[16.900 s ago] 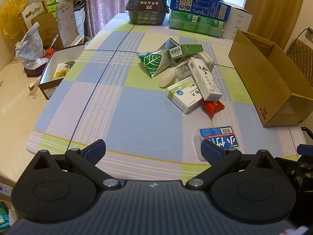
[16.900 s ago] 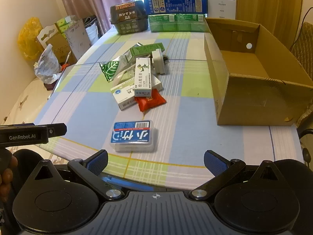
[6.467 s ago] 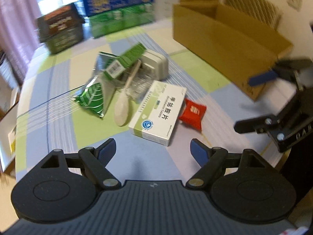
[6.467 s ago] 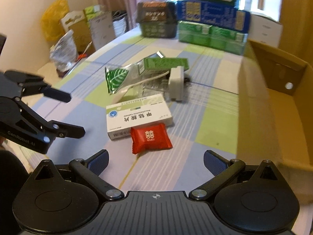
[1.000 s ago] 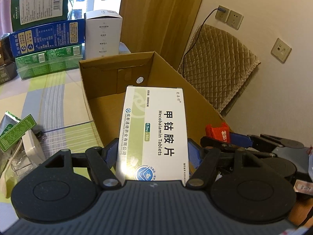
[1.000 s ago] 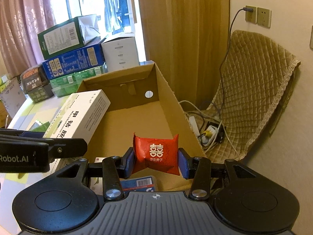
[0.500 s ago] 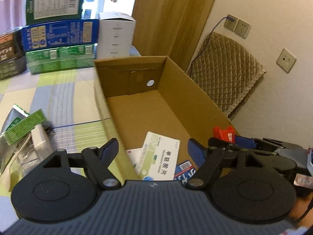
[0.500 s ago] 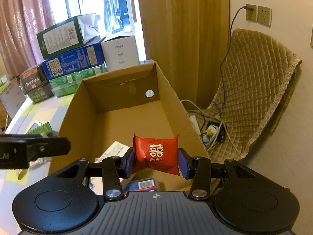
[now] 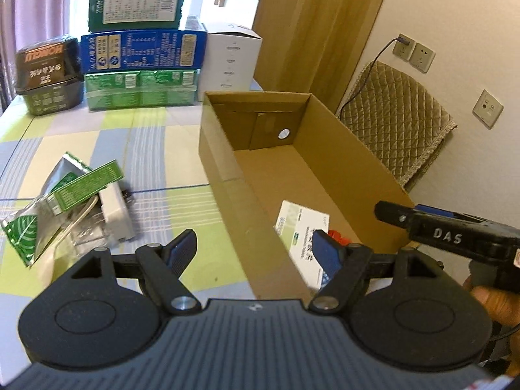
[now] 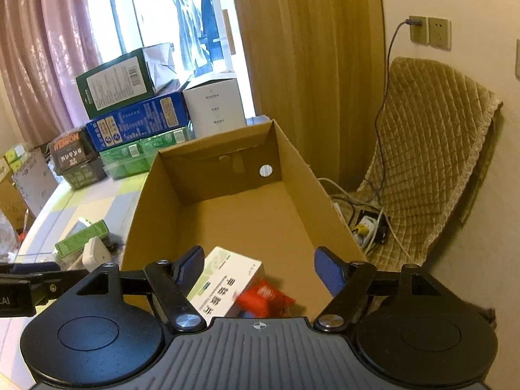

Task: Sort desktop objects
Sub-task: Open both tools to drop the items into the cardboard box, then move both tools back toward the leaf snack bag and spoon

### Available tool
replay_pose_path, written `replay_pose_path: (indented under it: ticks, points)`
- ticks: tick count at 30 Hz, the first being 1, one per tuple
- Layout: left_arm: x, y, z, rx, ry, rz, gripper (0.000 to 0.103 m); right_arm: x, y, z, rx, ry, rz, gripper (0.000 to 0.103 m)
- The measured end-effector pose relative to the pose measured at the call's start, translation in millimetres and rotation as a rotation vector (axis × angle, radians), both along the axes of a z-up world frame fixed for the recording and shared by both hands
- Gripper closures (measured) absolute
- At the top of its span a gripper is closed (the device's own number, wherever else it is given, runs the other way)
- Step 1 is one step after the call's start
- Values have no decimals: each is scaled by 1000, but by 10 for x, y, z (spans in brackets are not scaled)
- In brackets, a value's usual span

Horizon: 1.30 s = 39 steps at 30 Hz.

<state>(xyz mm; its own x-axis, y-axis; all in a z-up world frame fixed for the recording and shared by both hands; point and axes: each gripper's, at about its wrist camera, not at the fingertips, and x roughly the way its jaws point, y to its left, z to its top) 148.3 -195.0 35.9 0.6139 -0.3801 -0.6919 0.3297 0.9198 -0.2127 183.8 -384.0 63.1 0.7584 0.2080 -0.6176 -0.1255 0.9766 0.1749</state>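
Red packet (image 10: pixel 265 297) dropped into cardboard box (image 10: pixel 294 165), both hand-held grippers (image 9: pixel 252 250) (image 10: pixel 260 268) spread, far end free.

Checked tablecloth table (image 9: pixel 146 149) with sorting clutter

Cardboard box (image 9: pixel 224 162) sits right; stacked cartons (image 9: pixel 143 65) line the far edge; a green packet (image 9: pixel 29 230), green carton (image 9: pixel 87 188) and white adapter (image 9: pixel 115 214) lie left.

Window (image 10: pixel 182 26) daylight, warm (slightly soft), with bowed fisheye edges.

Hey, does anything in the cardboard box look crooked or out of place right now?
Yes. The white medicine box lies tilted in the cardboard box, and the red candy packet is blurred, seemingly mid-fall beside it.
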Motion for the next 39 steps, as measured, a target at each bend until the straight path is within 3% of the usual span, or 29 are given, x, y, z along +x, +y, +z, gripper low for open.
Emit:
replay_pose_path:
  ticks: [10, 25, 30, 39]
  points:
    - [-309, 396, 59, 11, -3, 60, 25, -405, 233, 110, 29, 5, 42, 25]
    - [-816, 1118, 186, 3, -33, 187, 2, -840, 854, 182, 28, 26, 164, 7]
    - [-919, 1361, 184, 5, -33, 240, 2, -933, 1061, 154, 16, 41, 218, 2]
    - [-1039, 1639, 163, -2, -34, 283, 2, -1069, 1275, 65, -10, 69, 277, 2]
